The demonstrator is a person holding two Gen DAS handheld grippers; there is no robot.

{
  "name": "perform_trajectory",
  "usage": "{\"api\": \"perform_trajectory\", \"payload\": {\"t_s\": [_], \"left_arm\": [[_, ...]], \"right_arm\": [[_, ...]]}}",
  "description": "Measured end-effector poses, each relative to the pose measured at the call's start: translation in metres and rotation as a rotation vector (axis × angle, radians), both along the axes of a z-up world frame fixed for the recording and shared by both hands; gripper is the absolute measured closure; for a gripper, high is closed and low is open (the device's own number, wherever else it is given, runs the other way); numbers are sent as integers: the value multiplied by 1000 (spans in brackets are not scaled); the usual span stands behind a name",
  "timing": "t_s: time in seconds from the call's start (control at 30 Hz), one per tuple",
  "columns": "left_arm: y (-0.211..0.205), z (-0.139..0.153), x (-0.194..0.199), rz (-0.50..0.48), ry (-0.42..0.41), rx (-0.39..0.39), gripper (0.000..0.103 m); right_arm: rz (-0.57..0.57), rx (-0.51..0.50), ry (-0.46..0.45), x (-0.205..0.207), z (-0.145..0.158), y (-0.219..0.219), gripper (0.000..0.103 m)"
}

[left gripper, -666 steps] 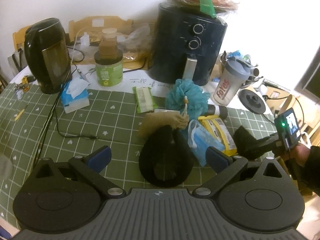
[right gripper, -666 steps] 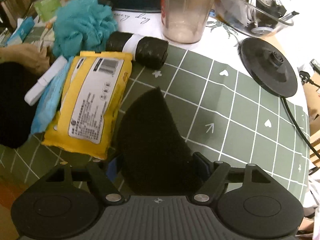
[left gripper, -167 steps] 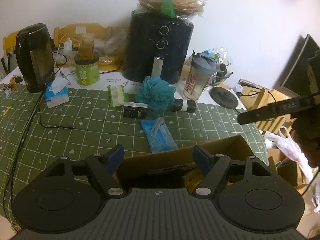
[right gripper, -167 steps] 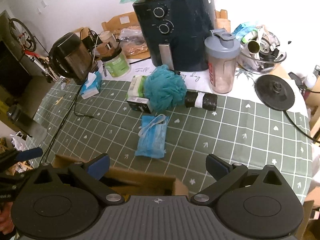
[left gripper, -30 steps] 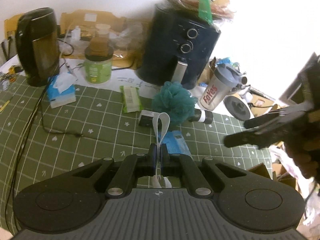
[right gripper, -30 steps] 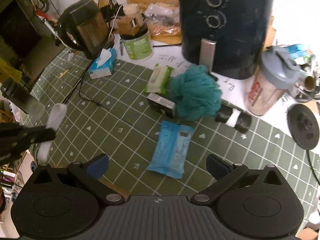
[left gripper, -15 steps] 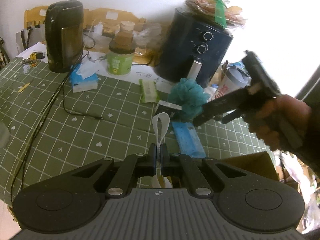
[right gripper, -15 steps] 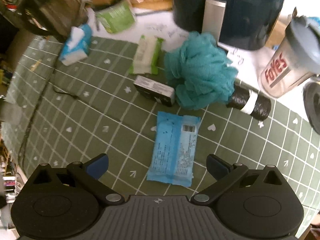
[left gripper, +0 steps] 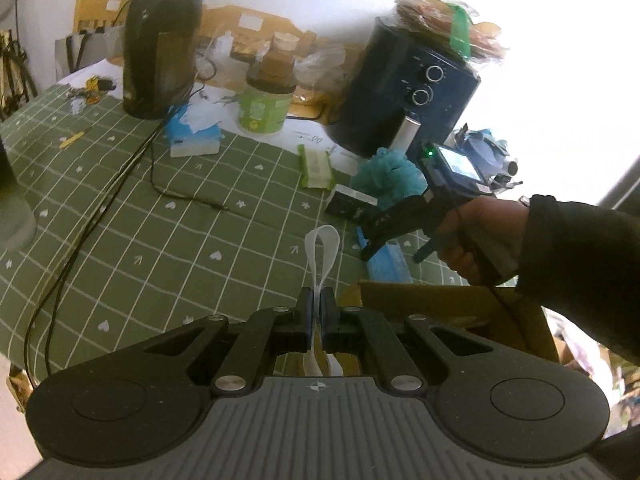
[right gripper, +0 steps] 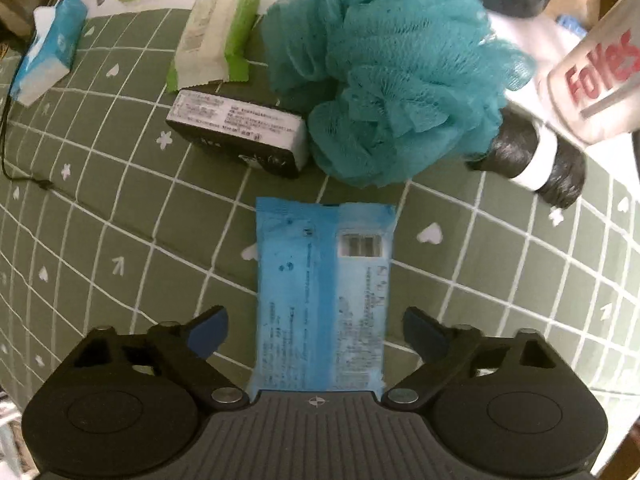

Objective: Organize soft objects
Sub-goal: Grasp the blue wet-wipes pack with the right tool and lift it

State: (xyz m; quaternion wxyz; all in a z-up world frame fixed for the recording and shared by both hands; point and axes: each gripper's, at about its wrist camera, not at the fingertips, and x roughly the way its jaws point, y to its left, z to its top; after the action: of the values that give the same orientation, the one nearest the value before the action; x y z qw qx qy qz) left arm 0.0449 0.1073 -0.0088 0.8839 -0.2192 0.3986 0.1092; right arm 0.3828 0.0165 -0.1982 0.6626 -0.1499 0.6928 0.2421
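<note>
The right tongs (right gripper: pixel 316 334) hang low over the blue wipes pack (right gripper: pixel 322 300), which lies flat on the green checked bench (right gripper: pixel 120 240) with its long side running away from the camera. That suits the grip: the two blue-tipped fingers (right gripper: pixel 208 330) stand wide apart, one on each long edge of the pack, so a plain squeeze across its narrow width should catch it. Whether the tips are already touching the bench or the pack cannot be told; nothing is held between them yet.

The left tongs (left gripper: pixel 318 310) are pressed tight on a thin white strap (left gripper: pixel 322 252), whose loop stands up above the pinched jaws while its tail hangs below them (what the strap belongs to is hidden under the tool). They hover at the bench edge just beside the cardboard box (left gripper: pixel 452 308), which is likely the place for the soft things.

Behind the pack sit the teal bath sponge (right gripper: pixel 396 76), a green-and-white packet (right gripper: pixel 212 40) and a small dark box (right gripper: pixel 240 136), the sponge touching the dark box. These look unsorted, so the job seems only partly done.
</note>
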Motion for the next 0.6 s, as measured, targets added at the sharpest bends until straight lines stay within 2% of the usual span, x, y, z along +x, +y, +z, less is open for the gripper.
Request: {"api": "perform_trajectory", "payload": {"t_s": [0.1,0.2,0.27,0.37,0.47,0.6], "left_arm": [[1,-3,-3,11,9,-10,98],[1,-5,-3,18,11,-20,98],[0,-5,-3,19,9,-22,98],[0,-5,-2,19,8,-22,98],[-1,-5,-1,20,9,-21,98],[-1,-4,-1,26,9,-21,98]], "right_arm": [[-1,-32,-33,1,-6,2,14],[-19,-42,-1,0,-17,1,21],[-19,-51,-14,-3,-20,1,18],[-13,-64,-28,-11,-22,-1,21],[-10,-63,-30,-18,-19,3,30],[-18,-44,-14,-13,-16,2,34]]}}
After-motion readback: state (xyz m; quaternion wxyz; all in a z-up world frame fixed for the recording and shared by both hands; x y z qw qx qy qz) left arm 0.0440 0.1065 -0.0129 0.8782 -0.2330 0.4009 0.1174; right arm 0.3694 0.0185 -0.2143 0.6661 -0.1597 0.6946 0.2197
